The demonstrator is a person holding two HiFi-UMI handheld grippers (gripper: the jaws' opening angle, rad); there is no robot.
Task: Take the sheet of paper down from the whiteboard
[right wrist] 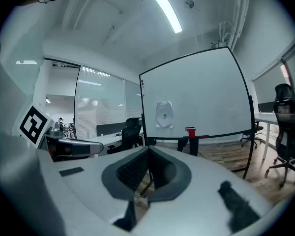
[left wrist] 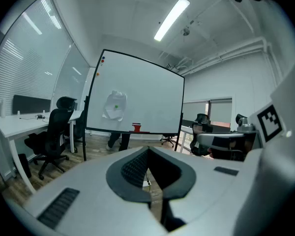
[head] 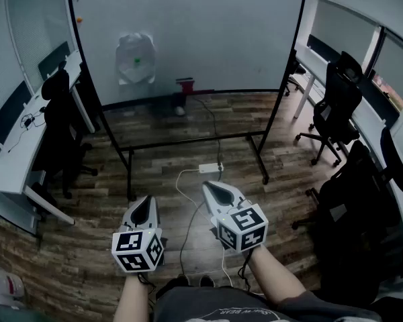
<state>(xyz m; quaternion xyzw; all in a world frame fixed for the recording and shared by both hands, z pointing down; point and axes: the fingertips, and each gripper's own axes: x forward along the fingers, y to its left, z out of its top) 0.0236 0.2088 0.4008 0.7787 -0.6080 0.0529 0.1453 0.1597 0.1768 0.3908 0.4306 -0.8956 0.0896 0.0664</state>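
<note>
While the person stands well back from the whiteboard (head: 208,32), both claws are fully closed and hold nothing. Seen in the left gripper view, the left gripper (head: 146,200) has its two dark ribbed pads (left wrist: 134,167) pressed together into one thin seam at the tip. Nothing is caught between them, and only a slit of wooden floor (head: 188,129) shows lower down. The right gripper (head: 209,186) looks the same in the right gripper view: its pads (right wrist: 132,170) meet along a narrow line and grip nothing. From the head view, both grippers are held out side by side above the floor, near each other but not touching, each with its marker cube nearest the person's forearms.

The sheet of paper (head: 136,59) hangs on the left part of the whiteboard, white and crumpled, pinned by a small green magnet (head: 137,61). It is well apart from both claws, and neither touches it. A red object (head: 185,84) stands on the board's lower rail, just to the right of the sheet. On the floor between the grippers and the board's black stand lies a white power strip (head: 210,168) with its cable trailing toward the person. Black office chairs (head: 337,106) and white desks (head: 17,156) flank the board on both sides.
</note>
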